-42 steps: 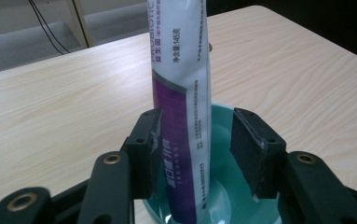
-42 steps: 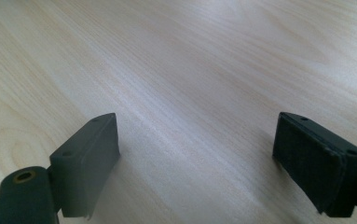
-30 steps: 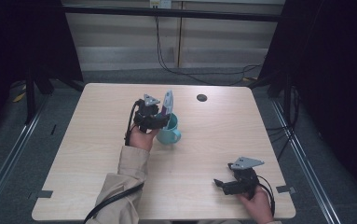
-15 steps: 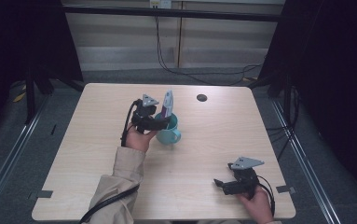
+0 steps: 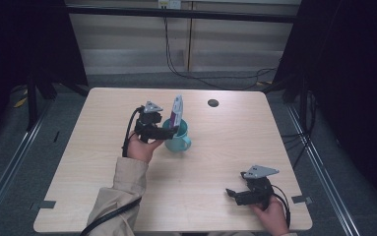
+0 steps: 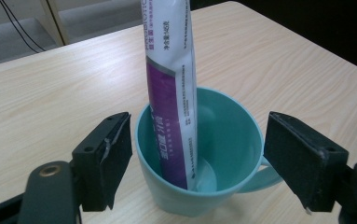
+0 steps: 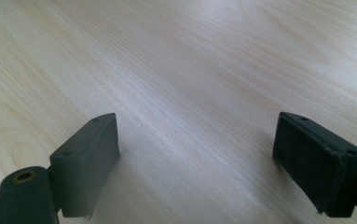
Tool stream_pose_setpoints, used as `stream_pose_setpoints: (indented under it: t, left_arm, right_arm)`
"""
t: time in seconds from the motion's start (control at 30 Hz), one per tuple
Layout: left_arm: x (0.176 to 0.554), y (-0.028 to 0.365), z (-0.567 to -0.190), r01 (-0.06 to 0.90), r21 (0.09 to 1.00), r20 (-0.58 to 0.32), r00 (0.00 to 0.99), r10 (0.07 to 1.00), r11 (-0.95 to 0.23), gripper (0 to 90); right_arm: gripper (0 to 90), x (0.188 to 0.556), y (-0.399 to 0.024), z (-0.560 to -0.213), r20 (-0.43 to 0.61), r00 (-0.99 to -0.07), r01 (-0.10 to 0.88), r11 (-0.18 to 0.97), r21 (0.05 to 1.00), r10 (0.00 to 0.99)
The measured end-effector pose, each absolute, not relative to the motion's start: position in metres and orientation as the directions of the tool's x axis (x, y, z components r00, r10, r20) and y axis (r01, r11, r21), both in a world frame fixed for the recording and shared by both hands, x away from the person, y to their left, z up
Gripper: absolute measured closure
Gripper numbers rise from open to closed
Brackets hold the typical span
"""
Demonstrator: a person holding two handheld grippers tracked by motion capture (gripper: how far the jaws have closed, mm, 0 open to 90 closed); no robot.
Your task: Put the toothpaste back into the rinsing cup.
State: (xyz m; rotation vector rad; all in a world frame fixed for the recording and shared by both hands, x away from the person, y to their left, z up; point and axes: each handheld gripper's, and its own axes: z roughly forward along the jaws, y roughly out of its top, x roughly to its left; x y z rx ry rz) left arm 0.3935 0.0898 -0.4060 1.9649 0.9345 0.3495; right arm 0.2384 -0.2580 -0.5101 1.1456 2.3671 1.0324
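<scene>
Having just been opening, the left gripper (image 6: 197,154) is standing apart around the teal mug (image 6: 204,186), pads clear. The purple-and-white tube (image 6: 171,93) is standing upright inside, near the tabletop's (image 5: 102,162) middle. The right gripper (image 5: 231,192), jaws spread, is resting near the front right corner.

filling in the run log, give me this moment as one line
left gripper: open, jaws just opening, either side of teal mug | tube: upright in mug, released | right gripper: open over bare table
</scene>
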Motion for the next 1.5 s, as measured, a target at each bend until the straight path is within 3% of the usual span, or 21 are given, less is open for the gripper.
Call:
stream_pose_setpoints:
  t: [1.5]
  left_arm:
    - [0.367,0.145,-0.426,0.505,0.795,-0.114,0.669,0.735,-0.337,15.3]
  right_arm:
    - [13.5,0.238,-0.258,-0.510,0.027,-0.630,0.548,0.420,0.724,0.776]
